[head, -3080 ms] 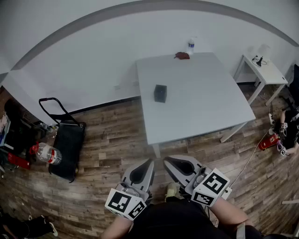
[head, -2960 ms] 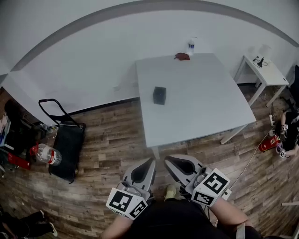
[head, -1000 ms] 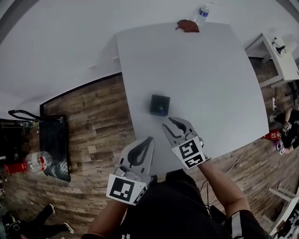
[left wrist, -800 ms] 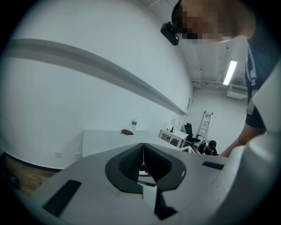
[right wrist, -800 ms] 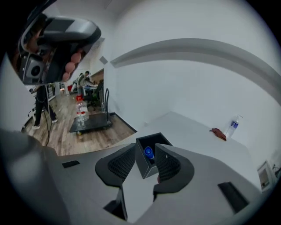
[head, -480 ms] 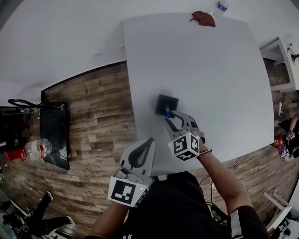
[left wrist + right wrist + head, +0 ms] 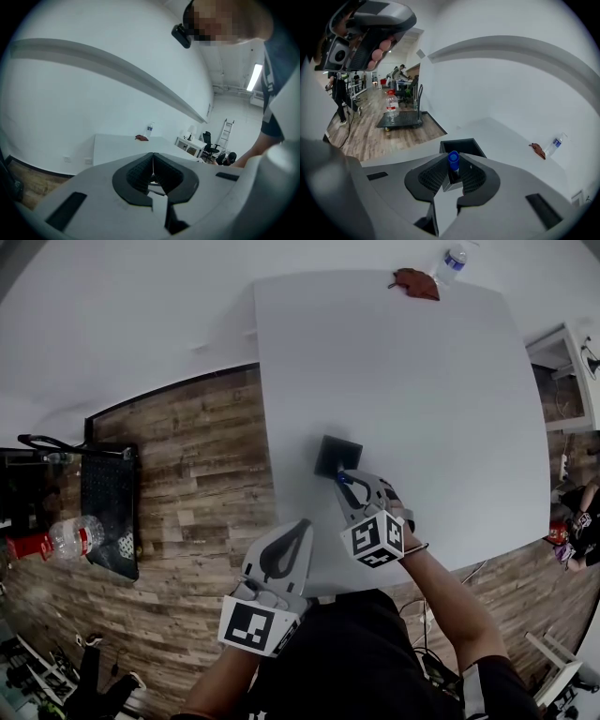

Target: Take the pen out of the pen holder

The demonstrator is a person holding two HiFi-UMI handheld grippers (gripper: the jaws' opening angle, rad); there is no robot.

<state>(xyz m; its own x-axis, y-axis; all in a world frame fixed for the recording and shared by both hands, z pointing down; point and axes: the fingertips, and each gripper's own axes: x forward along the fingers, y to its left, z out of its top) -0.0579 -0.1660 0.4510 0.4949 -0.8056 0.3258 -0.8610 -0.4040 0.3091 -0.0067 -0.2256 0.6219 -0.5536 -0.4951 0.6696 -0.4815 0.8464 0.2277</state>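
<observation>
A black square pen holder (image 7: 336, 457) stands near the left edge of the white table (image 7: 422, 381). In the right gripper view the pen holder (image 7: 461, 146) lies just beyond the jaws. A pen with a blue cap (image 7: 453, 159) sticks up out of it. My right gripper (image 7: 349, 482) points down at the holder's near side, and its jaws are closing with the pen (image 7: 339, 477) between the pads, which touch it on both sides. My left gripper (image 7: 302, 525) hangs at the table's near edge, shut and holding nothing; its pads (image 7: 140, 171) meet.
A water bottle (image 7: 453, 261) and a crumpled red-brown thing (image 7: 415, 282) sit at the table's far edge. A black cart (image 7: 108, 512) and a bottle (image 7: 66, 540) are on the wooden floor to the left. A small white side table (image 7: 572, 362) stands at the right.
The person has walked up to the table. Within the last second my right gripper moved forward and down onto the holder, and the pen now stands between its jaws. The left gripper sank slightly.
</observation>
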